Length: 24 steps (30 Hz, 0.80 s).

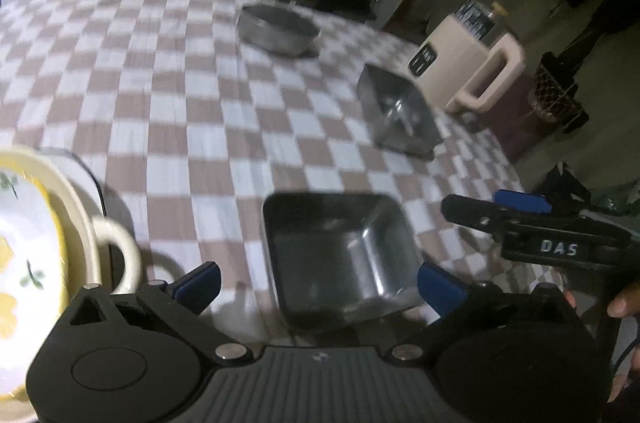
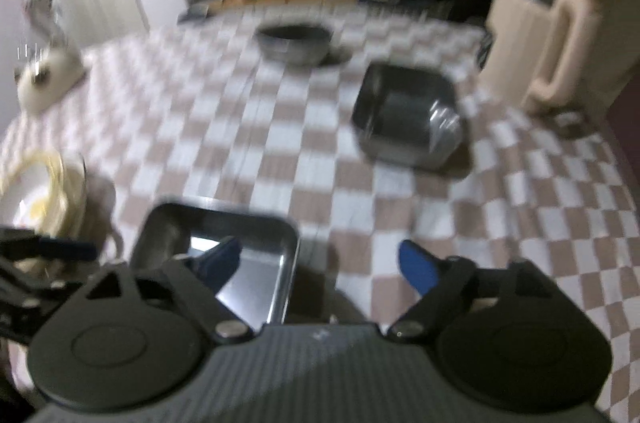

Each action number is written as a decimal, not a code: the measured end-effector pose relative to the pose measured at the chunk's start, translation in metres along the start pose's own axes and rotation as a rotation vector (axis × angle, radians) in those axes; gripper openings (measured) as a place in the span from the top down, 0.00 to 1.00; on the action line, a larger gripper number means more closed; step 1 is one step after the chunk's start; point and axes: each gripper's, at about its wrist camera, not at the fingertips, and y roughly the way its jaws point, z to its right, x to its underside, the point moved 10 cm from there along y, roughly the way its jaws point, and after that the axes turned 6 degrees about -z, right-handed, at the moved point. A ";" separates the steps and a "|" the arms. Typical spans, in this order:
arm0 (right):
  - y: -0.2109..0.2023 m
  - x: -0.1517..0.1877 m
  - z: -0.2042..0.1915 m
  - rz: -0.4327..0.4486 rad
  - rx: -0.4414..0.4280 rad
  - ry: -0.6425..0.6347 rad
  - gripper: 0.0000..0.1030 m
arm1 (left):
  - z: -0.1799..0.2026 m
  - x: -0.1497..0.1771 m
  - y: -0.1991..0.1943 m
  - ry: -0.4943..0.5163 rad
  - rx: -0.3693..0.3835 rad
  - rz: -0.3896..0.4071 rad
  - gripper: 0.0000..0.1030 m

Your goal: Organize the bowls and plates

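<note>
**A:** Start at the left. What does each camera give you that the other doesn't?

**B:** The left wrist view shows the stack of crockery point(image 1: 36, 255) sharply: a white plate with yellow and green flower print sitting in a cream dish with a loop handle, at the left edge of the checked tablecloth point(image 1: 180, 95). In the right wrist view that stack is only a pale blur. The left view also catches the right gripper point(image 1: 472, 207) from the side, with white lettering on its body and fingertips of a hand behind it. The right wrist view alone shows a white appliance at the far left of the table, too blurred to name.

**A:** And the metal pieces?

**B:** Three, all steel. The near square tin point(image 1: 340, 259) is empty and shiny, with rounded corners, resting on the cloth just ahead of the left gripper point(image 1: 320, 287). Farther right is a second square tin point(image 1: 400, 111), near the table's right edge; something seems to lie inside it, though I can't tell what. At the back sits a round tin point(image 1: 276, 27), shallow and straight-walled.

**A:** The grippers?

**B:** Both have their jaws spread wide and grip nothing. The left one's blue pads flank the near square tin, its right pad close by the tin's corner; whether it touches I cannot tell. In the right wrist view, the right gripper's left finger point(image 2: 220, 263) shows over the tin's interior and the other over bare cloth, straddling the tin's right wall.
</note>
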 end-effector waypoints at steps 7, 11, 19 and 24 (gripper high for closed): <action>-0.013 -0.026 0.023 0.137 0.038 0.167 0.00 | 0.011 -0.058 -0.027 0.055 0.010 0.116 0.00; -0.003 -0.036 0.048 0.176 0.022 0.425 0.00 | 0.015 -0.102 -0.032 0.095 0.004 0.177 0.00; 0.055 -0.037 0.094 0.132 0.057 0.831 0.00 | 0.038 -0.174 -0.006 0.273 -0.068 0.208 0.00; 0.086 -0.044 0.091 0.080 0.072 0.880 0.04 | 0.040 -0.195 0.028 0.330 -0.084 0.165 0.00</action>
